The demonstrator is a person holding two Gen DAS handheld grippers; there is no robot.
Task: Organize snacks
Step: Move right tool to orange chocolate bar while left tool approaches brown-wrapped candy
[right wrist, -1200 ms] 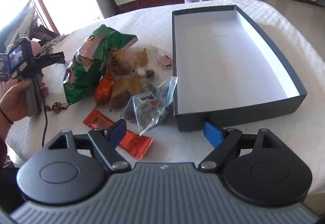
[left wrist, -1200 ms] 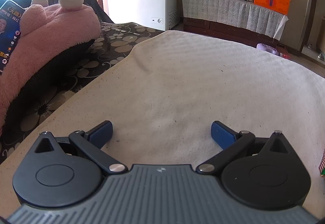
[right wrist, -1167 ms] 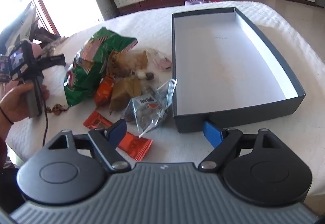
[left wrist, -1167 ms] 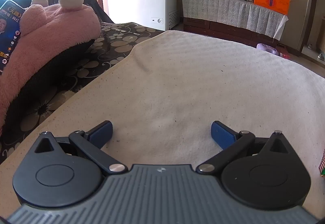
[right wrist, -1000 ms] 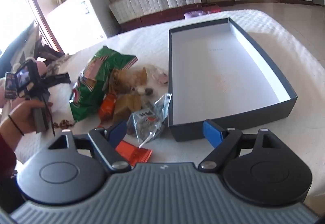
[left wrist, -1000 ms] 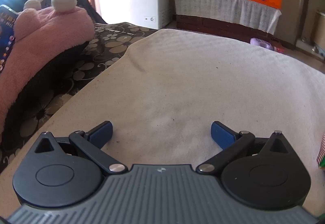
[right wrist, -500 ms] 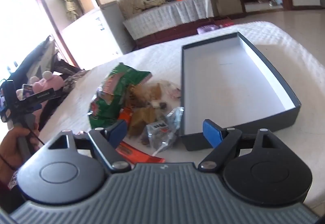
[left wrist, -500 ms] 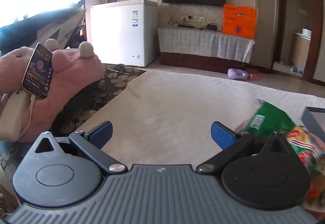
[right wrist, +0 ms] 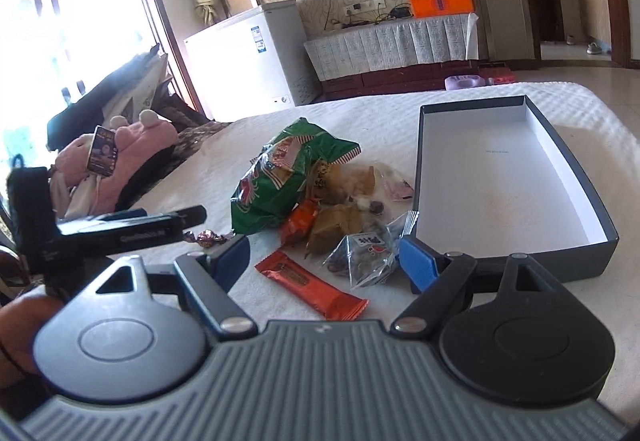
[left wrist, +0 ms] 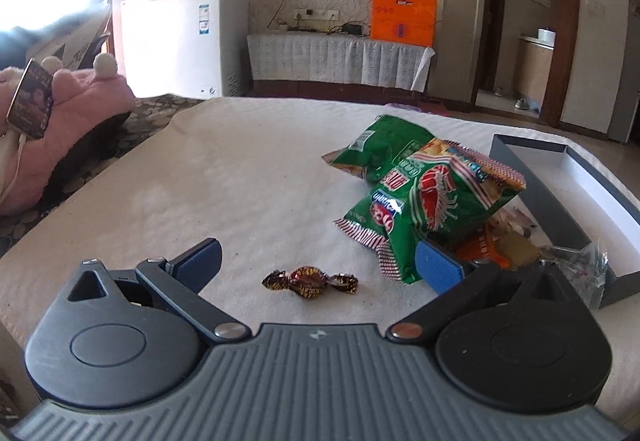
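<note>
A pile of snacks lies on the white cloth: green bags [left wrist: 424, 197] [right wrist: 280, 181], an orange-red bar [right wrist: 312, 287], a clear packet [right wrist: 364, 253], tan and orange packets. A brown wrapped candy [left wrist: 310, 281] lies apart, right in front of my open, empty left gripper [left wrist: 320, 261]. An open dark box with a white inside [right wrist: 496, 177] [left wrist: 560, 169] stands right of the pile. My right gripper [right wrist: 324, 253] is open and empty, just above the bar and clear packet. The left gripper's body [right wrist: 120, 231] shows at left in the right wrist view.
A pink plush [left wrist: 72, 113] with a phone [left wrist: 30, 99] lies on a dark floral cover left of the cloth. A white chest freezer [left wrist: 180, 45], a cloth-covered TV bench [left wrist: 336, 57] and an orange bag [left wrist: 402, 17] stand beyond.
The left gripper has swung right and tilted up, bringing the candy, green bags and box into view. The right gripper has lowered toward the pile and tilted up. Both stay open.
</note>
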